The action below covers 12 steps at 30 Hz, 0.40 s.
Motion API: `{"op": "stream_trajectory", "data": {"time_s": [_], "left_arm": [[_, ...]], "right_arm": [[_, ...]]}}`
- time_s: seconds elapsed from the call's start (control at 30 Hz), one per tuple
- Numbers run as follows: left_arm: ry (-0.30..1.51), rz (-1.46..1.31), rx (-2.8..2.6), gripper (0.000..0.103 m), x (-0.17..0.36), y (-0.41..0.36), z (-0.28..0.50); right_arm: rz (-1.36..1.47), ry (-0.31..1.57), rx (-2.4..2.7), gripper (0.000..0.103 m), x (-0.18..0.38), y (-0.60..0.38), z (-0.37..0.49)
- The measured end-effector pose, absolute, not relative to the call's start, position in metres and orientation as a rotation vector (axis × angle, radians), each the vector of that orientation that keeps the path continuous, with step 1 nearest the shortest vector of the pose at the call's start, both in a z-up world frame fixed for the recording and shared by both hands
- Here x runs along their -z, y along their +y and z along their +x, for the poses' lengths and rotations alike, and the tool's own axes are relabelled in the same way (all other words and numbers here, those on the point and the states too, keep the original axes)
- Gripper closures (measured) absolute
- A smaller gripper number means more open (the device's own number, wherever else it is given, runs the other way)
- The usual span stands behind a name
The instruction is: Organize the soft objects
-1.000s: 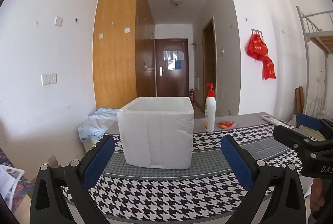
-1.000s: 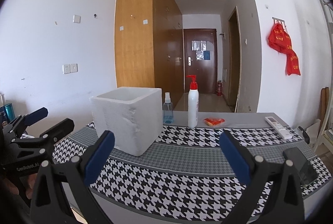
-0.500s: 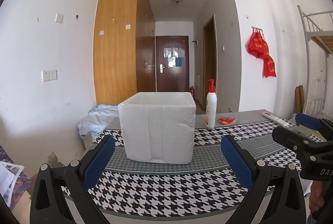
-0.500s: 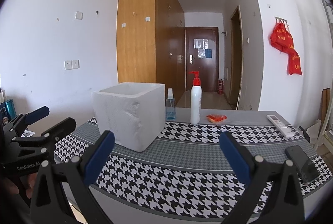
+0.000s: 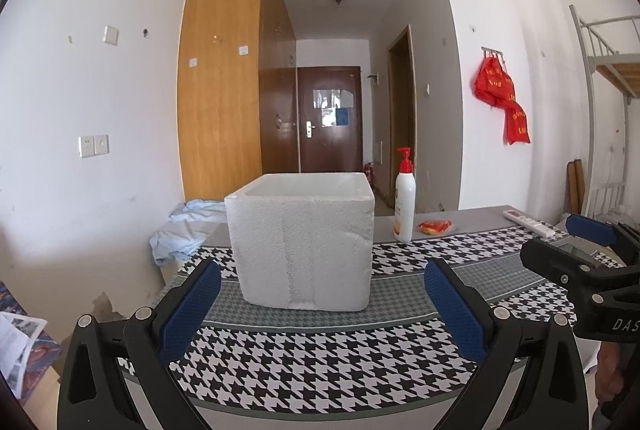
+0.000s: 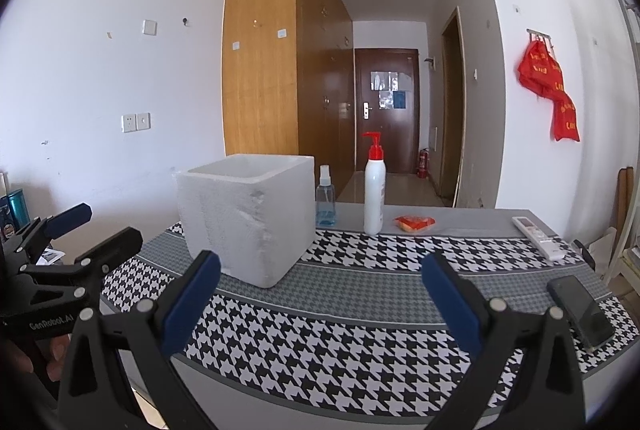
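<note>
Left wrist view: the left gripper [image 5: 320,306] is seen at the bottom of the frame with its jaws spread wide apart and nothing held between them. Centred just above them, a white foam box [image 5: 302,242] is stood upright and open-topped on the houndstooth-covered worktop [image 5: 320,362]. To the right of the box, a white pump bottle [image 5: 404,204] with a red top is stood upright, and a small red packet [image 5: 435,226] is laid just beside it. A white remote [image 5: 528,221] is placed further right near the worktop's far edge. At the right edge of the frame the right gripper [image 5: 576,246] is seen from the side, jaws parted and empty. A pale blue cloth [image 5: 188,228] is heaped left of the box, beyond the worktop's edge.

Right wrist view: the right gripper [image 6: 320,306] fills the bottom of the frame, its 2 jaws wide apart and empty. The foam box [image 6: 248,218] is found left of centre, with a small clear spray bottle [image 6: 326,200] just beside it. A dark phone [image 6: 582,310] is laid at the lower right. The left gripper [image 6: 84,226] is seen at the left edge.
</note>
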<state>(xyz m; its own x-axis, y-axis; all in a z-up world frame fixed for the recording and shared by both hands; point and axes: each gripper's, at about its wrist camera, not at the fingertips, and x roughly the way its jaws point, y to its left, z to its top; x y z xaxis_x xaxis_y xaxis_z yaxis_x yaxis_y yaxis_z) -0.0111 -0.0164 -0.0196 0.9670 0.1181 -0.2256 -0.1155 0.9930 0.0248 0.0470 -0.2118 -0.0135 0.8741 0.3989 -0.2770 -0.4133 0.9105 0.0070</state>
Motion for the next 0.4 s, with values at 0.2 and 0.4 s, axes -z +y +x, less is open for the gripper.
{"op": "stream_trajectory", "data": {"time_s": [0.2,0.4], "left_arm": [[0.234,0.007,-0.117,0.001,0.0199,-0.0150,-0.0108],[0.240,0.006,-0.114,0.001,0.0204,-0.0140,-0.0101]], "right_arm": [[-0.057,0.273,-0.424,0.001,0.0131,-0.2123,0.0466],[-0.058,0.276,-0.424,0.001,0.0136,-0.2121,0.0469]]}}
